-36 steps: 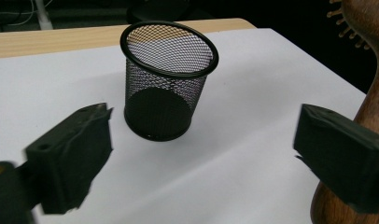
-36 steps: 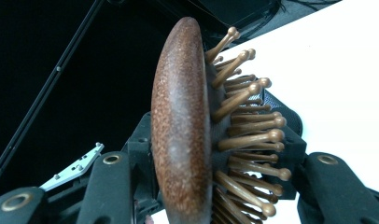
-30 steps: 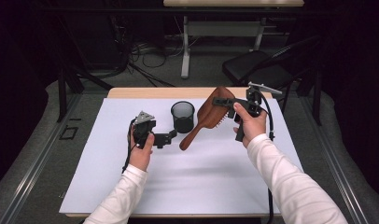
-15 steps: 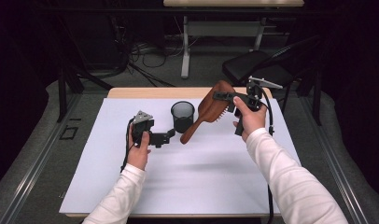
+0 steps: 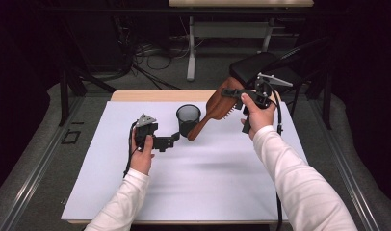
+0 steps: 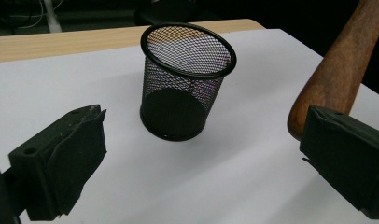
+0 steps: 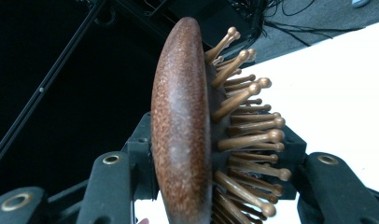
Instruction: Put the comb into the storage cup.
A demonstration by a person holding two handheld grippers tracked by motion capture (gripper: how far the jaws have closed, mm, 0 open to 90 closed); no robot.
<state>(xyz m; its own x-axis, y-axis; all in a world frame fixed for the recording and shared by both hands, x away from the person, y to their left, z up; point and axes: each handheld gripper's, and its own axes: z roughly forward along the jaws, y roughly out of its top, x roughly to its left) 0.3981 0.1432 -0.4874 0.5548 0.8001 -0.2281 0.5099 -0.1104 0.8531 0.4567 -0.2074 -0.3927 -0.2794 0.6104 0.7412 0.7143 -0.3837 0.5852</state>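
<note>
A brown wooden hairbrush point(image 5: 214, 109) hangs tilted above the table, its handle slanting down-left to just right of a black mesh cup point(image 5: 188, 118). My right gripper point(image 5: 230, 92) is shut on the brush's head, and the right gripper view shows the back and bristles of the hairbrush point(image 7: 183, 130) clamped between the jaws. My left gripper point(image 5: 171, 141) lies low on the white sheet, left of the cup, open and empty. In the left gripper view the mesh cup point(image 6: 185, 84) stands upright ahead, and the brush handle point(image 6: 337, 70) comes down at the right.
A white sheet point(image 5: 193, 187) covers most of the table, with a bare wooden strip point(image 5: 150, 95) along the far edge. A dark chair point(image 5: 261, 67) stands behind the table's far right corner. Cables lie on the floor beyond.
My right hand has lifted the hairbrush a little, so the handle's tip has risen beside the cup. The left gripper has kept still.
</note>
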